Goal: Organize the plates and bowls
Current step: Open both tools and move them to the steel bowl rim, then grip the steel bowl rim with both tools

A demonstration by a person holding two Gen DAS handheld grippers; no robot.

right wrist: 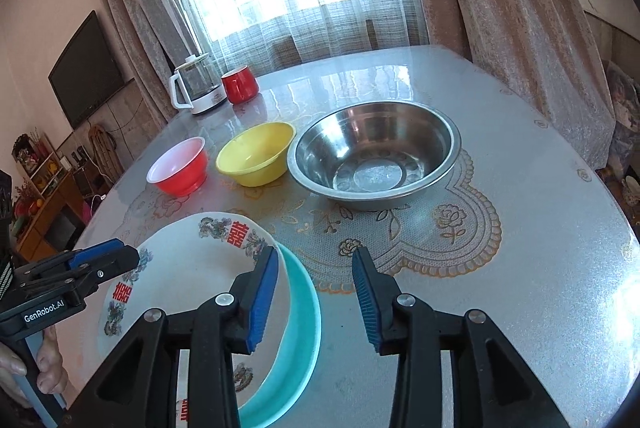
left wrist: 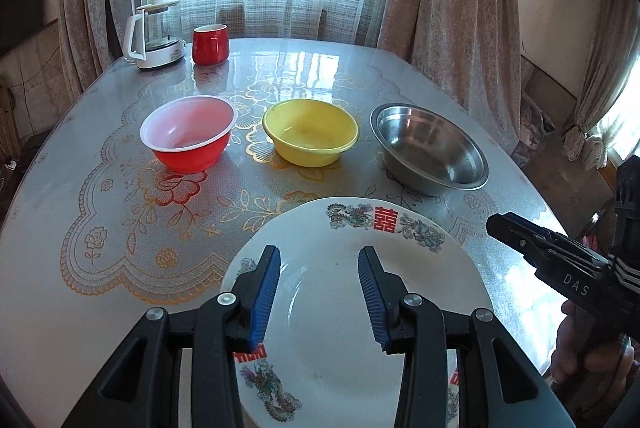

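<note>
A white plate with dragon print [left wrist: 332, 312] lies at the table's near edge; in the right wrist view [right wrist: 188, 268] it rests on a teal plate [right wrist: 300, 316]. Behind stand a red bowl [left wrist: 188, 133] [right wrist: 180, 167], a yellow bowl [left wrist: 310, 131] [right wrist: 256, 153] and a steel bowl [left wrist: 430, 147] [right wrist: 374, 155] in a row. My left gripper [left wrist: 320, 296] [right wrist: 104, 260] is open and empty above the white plate. My right gripper [right wrist: 316, 292] is open and empty over the teal plate's right rim; it also shows at the right of the left wrist view [left wrist: 508, 228].
A glass kettle [left wrist: 154, 35] [right wrist: 198, 87] and a red mug [left wrist: 210, 43] [right wrist: 240, 83] stand at the table's far left. The table [left wrist: 80, 268] has a lace-print cover under glass. Curtains and a window are behind. A TV [right wrist: 90, 71] hangs left.
</note>
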